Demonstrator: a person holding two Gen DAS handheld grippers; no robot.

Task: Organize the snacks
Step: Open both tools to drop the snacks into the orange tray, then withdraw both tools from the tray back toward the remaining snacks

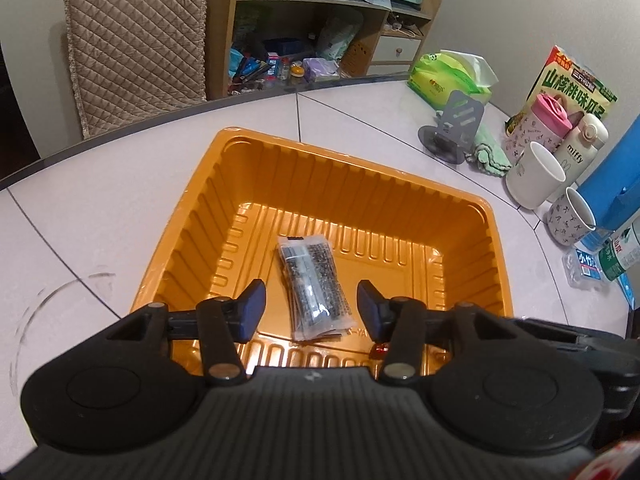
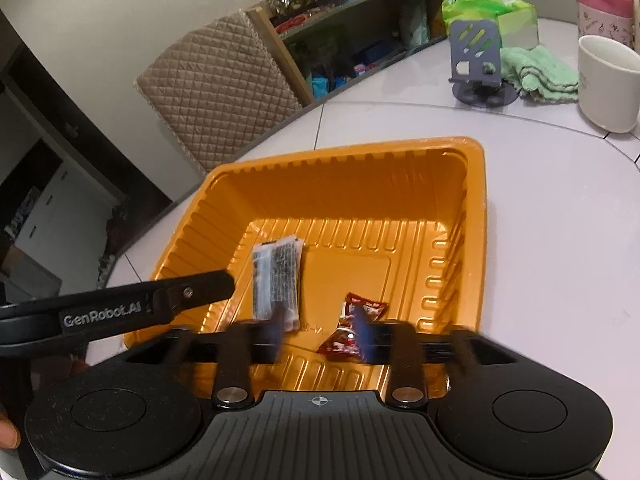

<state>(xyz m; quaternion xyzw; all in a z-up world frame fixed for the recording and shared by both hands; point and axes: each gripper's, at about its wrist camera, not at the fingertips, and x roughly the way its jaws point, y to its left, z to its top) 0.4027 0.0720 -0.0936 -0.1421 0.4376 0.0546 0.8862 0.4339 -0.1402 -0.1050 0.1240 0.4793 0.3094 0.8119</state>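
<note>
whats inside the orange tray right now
Inside the orange tray lie a grey printed snack packet and a red wrapped candy. The right gripper covers the tray's near edge.

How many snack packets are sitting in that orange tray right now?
2. A clear black-printed packet lies left of centre on the orange tray floor; a red wrapped snack lies near the front, to its right. None looks hidden.

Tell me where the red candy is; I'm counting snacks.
In the orange tray, on its floor right of the grey packet, near the front wall in the right wrist view: red candy.
</note>
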